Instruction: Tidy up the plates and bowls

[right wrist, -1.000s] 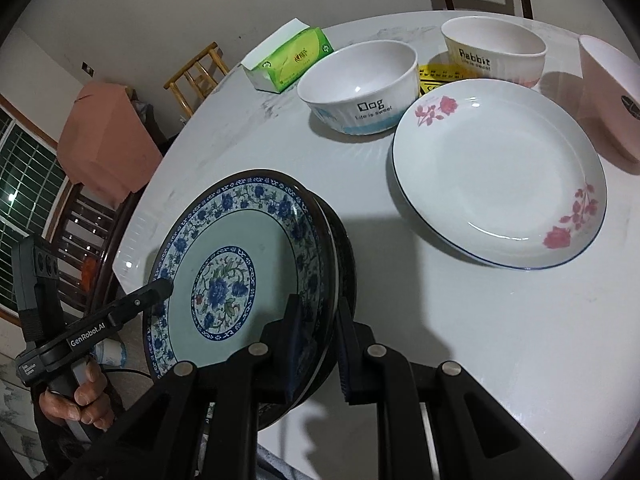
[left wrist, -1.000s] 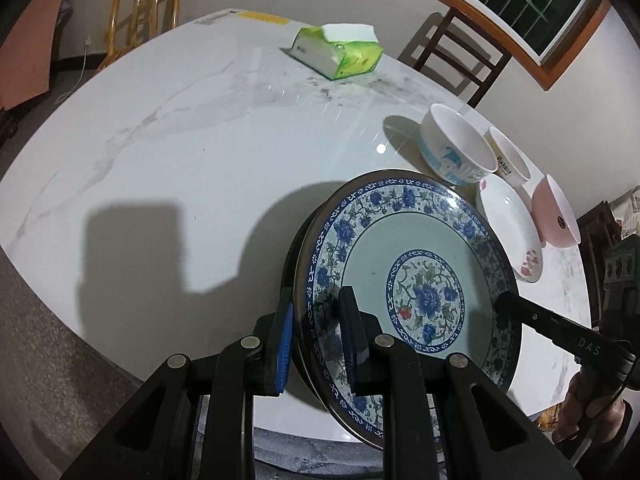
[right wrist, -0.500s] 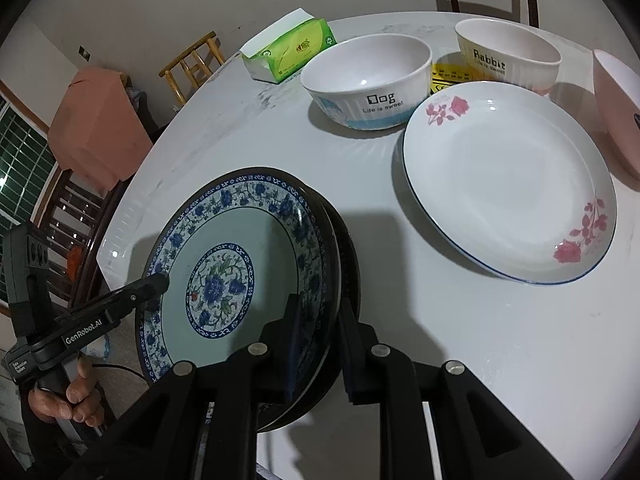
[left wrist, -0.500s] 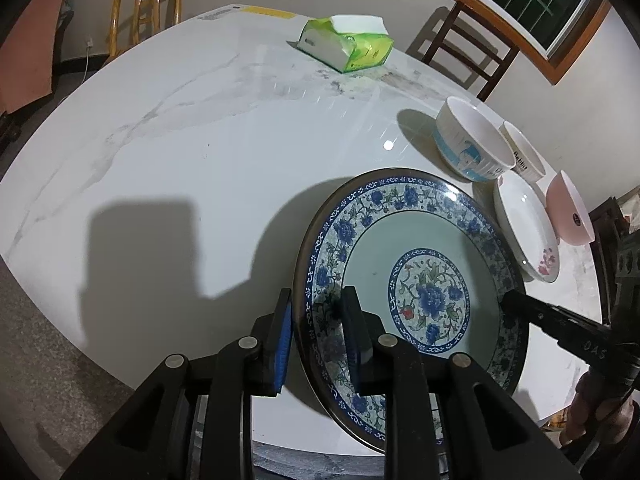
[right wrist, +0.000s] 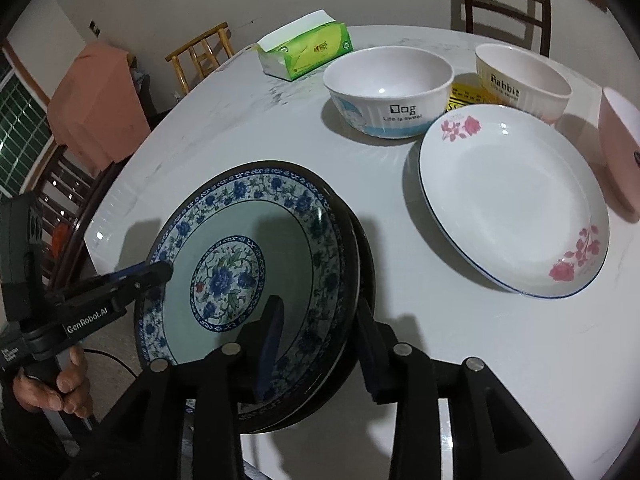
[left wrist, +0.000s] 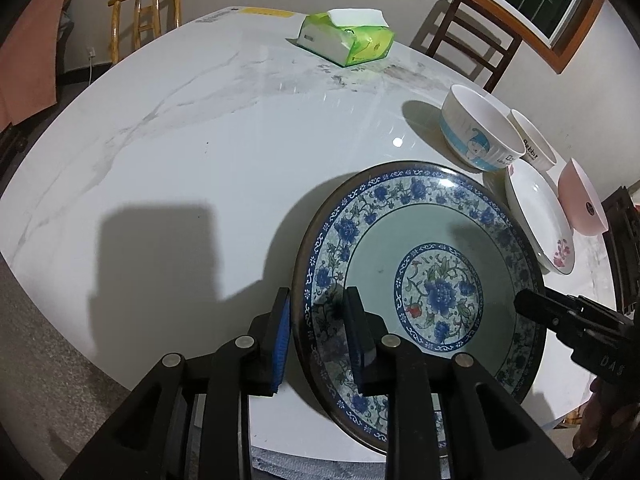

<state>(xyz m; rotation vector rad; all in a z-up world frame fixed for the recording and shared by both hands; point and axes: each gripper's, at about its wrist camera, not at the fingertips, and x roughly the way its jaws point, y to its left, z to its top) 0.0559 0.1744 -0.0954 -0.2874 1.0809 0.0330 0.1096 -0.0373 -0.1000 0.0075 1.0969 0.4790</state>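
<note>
The left gripper [left wrist: 316, 300] straddles the left rim of the blue plate [left wrist: 436, 292], one pad outside and one on its inner face. Whether it pinches or merely brackets the rim I cannot tell.

The blue plate sits nested on a dark plate [right wrist: 366, 256] at the near edge of the table [left wrist: 200, 152], overhanging it slightly, probably so that both sides can be reached from below.

The right gripper [right wrist: 320, 304] spans the right rims of the pair. Its jaws have just been opening and now stand spread, with the rims between them but the inner pad clear of the glaze. This looks like a release once the stack is seated.

Further right, toward the right edge, are the Dog bowl [right wrist: 388, 92], Rabbit bowl [right wrist: 520, 76], white plate [right wrist: 512, 204] and pink bowl [right wrist: 620, 152]. They stand unstacked and close together, likely next to be sorted.
</note>
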